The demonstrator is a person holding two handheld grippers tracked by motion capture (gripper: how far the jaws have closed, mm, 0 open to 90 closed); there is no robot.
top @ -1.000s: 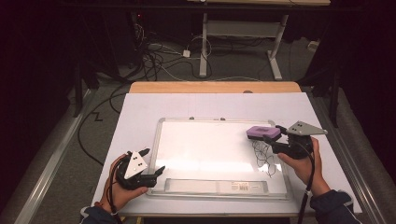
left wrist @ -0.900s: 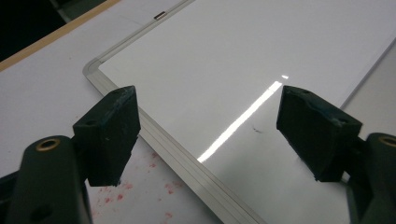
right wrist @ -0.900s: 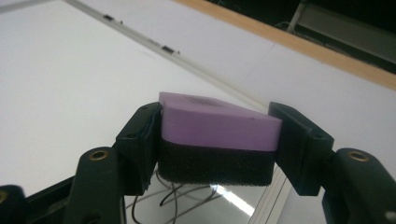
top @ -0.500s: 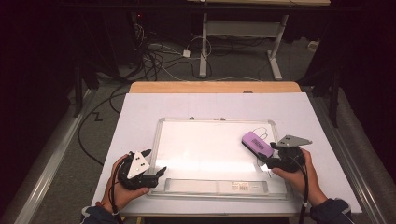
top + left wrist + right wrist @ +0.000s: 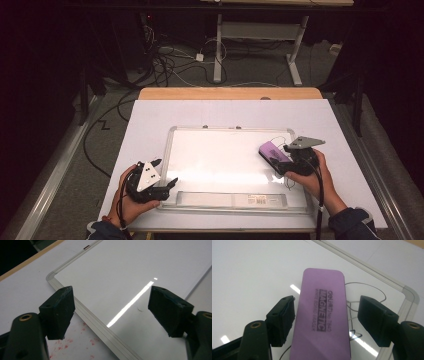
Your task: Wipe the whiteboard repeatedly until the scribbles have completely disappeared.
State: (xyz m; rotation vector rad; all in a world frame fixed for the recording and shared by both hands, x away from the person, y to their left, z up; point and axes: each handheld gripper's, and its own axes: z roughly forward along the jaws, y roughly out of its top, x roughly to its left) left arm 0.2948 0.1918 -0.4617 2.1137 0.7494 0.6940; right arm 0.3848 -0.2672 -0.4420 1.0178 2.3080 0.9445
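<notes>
High view: purple magnetic whiteboard eraser (image 5: 272, 151) lying on the whiteboard (image 5: 220, 165) near its right edge, over black scribbles (image 5: 289, 181), right gripper (image 5: 281, 162) around it. Left gripper view: left gripper (image 5: 110, 312) gaping wide above the whiteboard's corner. Right gripper view: jaws just opening, right pad clear of the eraser.

A white sheet (image 5: 150, 120) covers the table (image 5: 230, 93) beneath and beyond the jaws. Farther past them, cables (image 5: 175, 60) tangle on the floor beside a desk frame (image 5: 260, 35).
</notes>
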